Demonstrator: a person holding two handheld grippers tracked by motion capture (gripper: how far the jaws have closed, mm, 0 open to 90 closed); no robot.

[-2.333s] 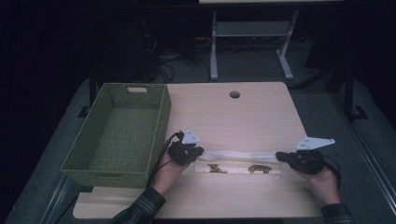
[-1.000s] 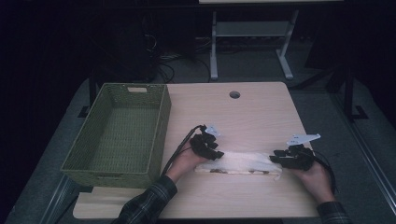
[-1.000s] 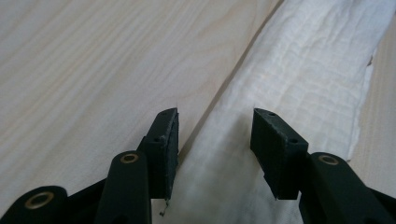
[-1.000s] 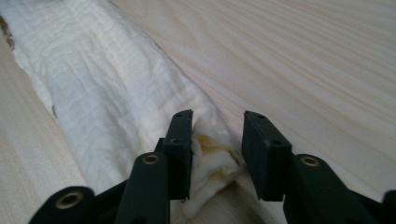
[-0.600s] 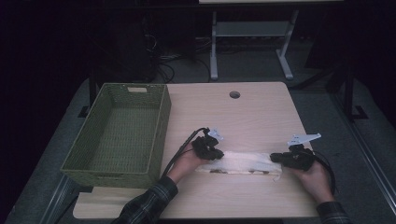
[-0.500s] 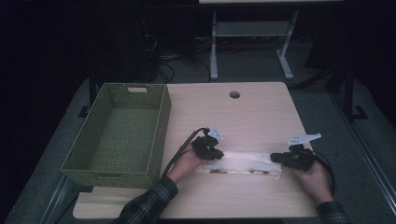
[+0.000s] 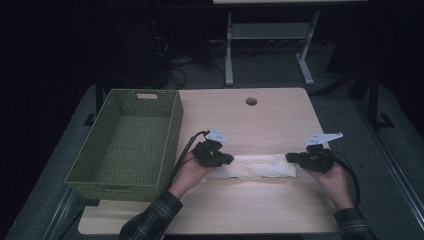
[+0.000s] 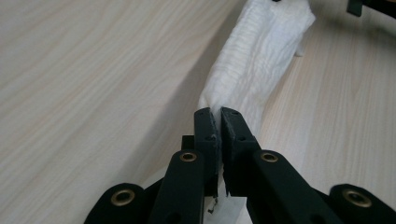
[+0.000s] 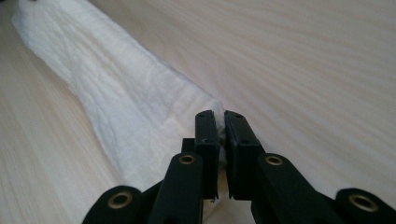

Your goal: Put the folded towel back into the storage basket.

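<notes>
A white cloth (image 7: 257,166) lies as a long strip across the front of the wooden table (image 7: 250,125). My left gripper (image 7: 229,159) is shut on the cloth's left end, and the pads pinch the cloth (image 8: 261,56) at the tips of that gripper (image 8: 218,114). My right gripper (image 7: 290,157) is shut on the right end. Its jaws have just been closing, with the cloth (image 9: 116,84) between them at the tips (image 9: 220,116). Both pinched ends are raised a little off the table.
A green woven basket (image 7: 172,135) stands empty on the table's left side, close to my left hand. A round cable hole (image 7: 251,101) is near the table's far edge. A white desk frame (image 7: 270,30) stands on the floor beyond.
Both grippers moved in from beside the cloth onto its two ends and shut there. Since then both hands have risen slightly, lifting the cloth's ends.
</notes>
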